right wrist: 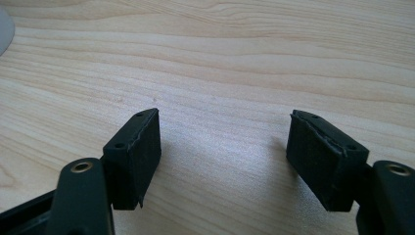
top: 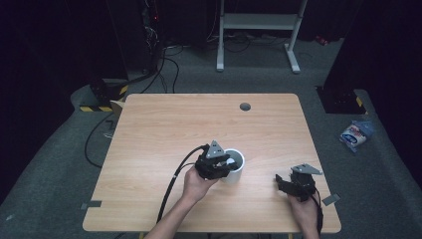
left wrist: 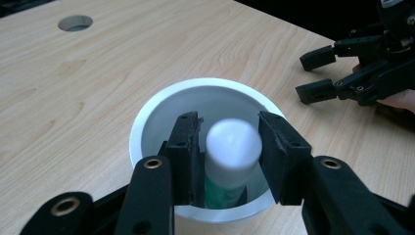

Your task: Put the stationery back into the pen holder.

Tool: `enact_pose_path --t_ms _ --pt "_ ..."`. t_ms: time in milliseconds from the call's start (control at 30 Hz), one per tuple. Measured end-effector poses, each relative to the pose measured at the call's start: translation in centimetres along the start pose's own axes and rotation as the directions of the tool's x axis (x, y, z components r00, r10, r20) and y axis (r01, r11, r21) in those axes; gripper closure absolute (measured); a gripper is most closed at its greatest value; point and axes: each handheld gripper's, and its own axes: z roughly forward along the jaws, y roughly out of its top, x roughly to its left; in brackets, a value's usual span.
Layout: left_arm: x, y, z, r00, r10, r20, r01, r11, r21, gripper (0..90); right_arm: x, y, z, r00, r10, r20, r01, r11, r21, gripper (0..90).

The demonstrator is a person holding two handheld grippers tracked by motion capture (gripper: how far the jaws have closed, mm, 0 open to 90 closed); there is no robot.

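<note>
Left gripper view looks down along two black jaws that reach into a white cup. Between the jaws stands a small white bottle with a round white top and a green band lower down. The left gripper has one jaw on each side of the bottle. The jaw on the left of the view looks like it touches the bottle. The other jaw sits just beside it, and I cannot tell if the grip is tight. The bottle's top is blurry. The cup stands upright on the wooden table.

Farther off in that view, the right gripper rests near the table's edge with its jaws apart.

Right gripper view shows its own two black jaws wide open, with bare wood between them. They hold nothing.

High view shows the left hand holding its gripper over the cup near the middle of the table. The right hand holds its gripper well apart from the cup, near the front right corner. Far across the table is a small round hole. On the grey floor beyond sits a small bag.
</note>
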Motion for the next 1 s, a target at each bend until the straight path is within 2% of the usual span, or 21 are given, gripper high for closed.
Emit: enact_pose_path --t_ms 167,267,400,600,733,1000 --pt "0.1 -0.2 -0.1 0.9999 -0.011 0.001 0.011 0.9999 -0.004 56.8 0.0 0.0 0.0 1.0 0.0 0.0 0.0 1.0 0.0 28.8" --pt "0.2 -0.2 -0.2 0.9999 -0.012 -0.006 0.012 0.9999 0.002 50.2 0.0 0.0 0.0 1.0 0.0 0.0 0.0 1.0 0.0 28.7" --pt "0.0 -0.1 -0.8 0.9999 -0.012 -0.012 0.012 0.9996 -0.025 46.6 0.0 0.0 0.0 1.0 0.0 0.0 0.0 1.0 0.0 28.8" --pt "0.2 -0.2 -1.7 0.9996 -0.024 -0.018 0.023 0.9979 -0.061 46.0 0.0 0.0 0.0 1.0 0.0 0.0 0.0 1.0 0.0 28.7" --pt "0.5 -0.2 -2.5 0.9987 -0.049 -0.009 0.049 0.9953 -0.084 45.7 0.0 0.0 0.0 1.0 0.0 0.0 0.0 1.0 0.0 28.8" --pt "1.5 -0.7 -3.8 0.996 -0.075 -0.048 0.07 0.9924 -0.101 45.6 0.0 0.0 0.0 1.0 0.0 0.0 0.0 1.0 0.0 28.7"
